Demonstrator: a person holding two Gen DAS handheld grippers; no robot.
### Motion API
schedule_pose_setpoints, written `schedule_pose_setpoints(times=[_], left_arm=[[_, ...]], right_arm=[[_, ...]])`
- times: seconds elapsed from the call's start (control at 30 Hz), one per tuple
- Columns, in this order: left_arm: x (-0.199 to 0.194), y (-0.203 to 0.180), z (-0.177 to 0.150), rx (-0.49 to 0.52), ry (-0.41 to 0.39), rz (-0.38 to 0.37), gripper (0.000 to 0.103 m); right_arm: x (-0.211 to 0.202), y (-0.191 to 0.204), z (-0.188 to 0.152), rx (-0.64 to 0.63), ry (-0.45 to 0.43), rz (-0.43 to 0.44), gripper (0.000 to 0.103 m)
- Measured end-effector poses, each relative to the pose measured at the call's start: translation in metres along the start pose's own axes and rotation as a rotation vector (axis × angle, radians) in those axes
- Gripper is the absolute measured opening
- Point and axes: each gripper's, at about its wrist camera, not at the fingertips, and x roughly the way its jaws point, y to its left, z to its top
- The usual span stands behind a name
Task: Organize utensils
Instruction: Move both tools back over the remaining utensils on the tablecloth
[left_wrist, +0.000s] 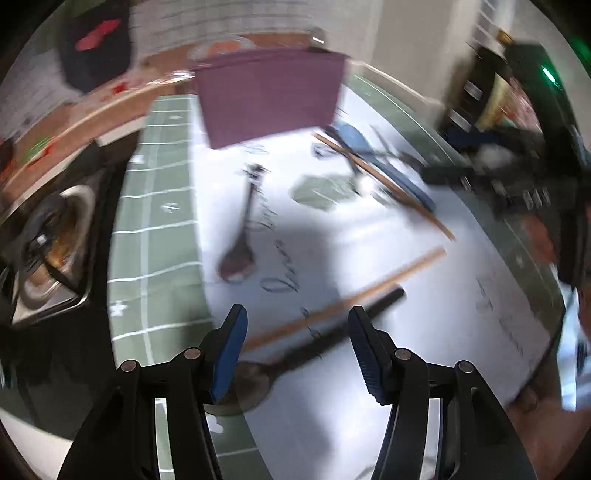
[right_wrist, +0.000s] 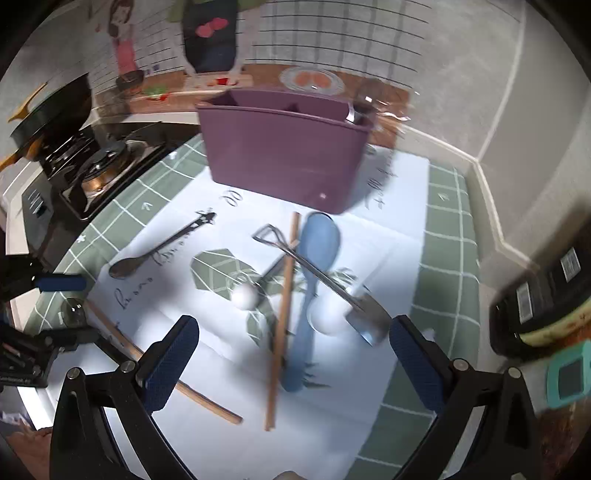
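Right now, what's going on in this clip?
A person holds a tool in each hand over a countertop strewn with utensils; nothing is picked up yet. The left tool is open above a wooden chopstick and a dark-handled spoon. The right tool is wide open over a crossed pile: another wooden chopstick, a blue plastic spoon and a shovel-shaped metal spoon. The purple utensil holder stands behind them. A dark teaspoon lies apart.

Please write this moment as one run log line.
left gripper: open, above chopstick | right gripper: open, above blue spoon | purple holder: upright
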Motion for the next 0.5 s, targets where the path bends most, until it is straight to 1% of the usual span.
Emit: schedule_pose_setpoints(times=[0.03, 0.07, 0.13, 0.17, 0.27, 0.37, 0.4, 0.5], left_arm=[[0.001, -0.005, -0.003, 0.05, 0.007, -0.009, 0.059], [0.002, -0.007, -0.003, 0.079, 0.007, -0.006, 0.059], [0.006, -0.014, -0.005, 0.152, 0.009, 0.024, 0.059], [0.008, -0.016, -0.004, 0.168, 0.015, 0.032, 0.059], [0.017, -0.019, -0.002, 0.204, 0.037, 0.03, 0.059], [0.027, -0.02, 0.001, 0.246, 0.054, 0.057, 0.06], [0.027, -0.019, 0.002, 0.25, 0.044, 0.057, 0.06], [0.032, -0.012, 0.01, 0.235, 0.031, 0.119, 0.06]], right_arm=[[0.001, -0.003, -0.001, 0.013, 0.005, -0.005, 0.102], [0.0, -0.007, -0.003, 0.026, 0.009, -0.006, 0.102], [0.002, -0.011, -0.004, 0.038, 0.021, 0.001, 0.102], [0.003, -0.013, -0.006, 0.044, 0.03, 0.003, 0.102], [0.004, -0.015, -0.009, 0.046, 0.042, -0.005, 0.102], [0.006, -0.017, -0.01, 0.056, 0.051, -0.001, 0.102], [0.006, -0.016, -0.01, 0.058, 0.053, 0.003, 0.102], [0.006, -0.013, -0.011, 0.057, 0.059, 0.022, 0.102]])
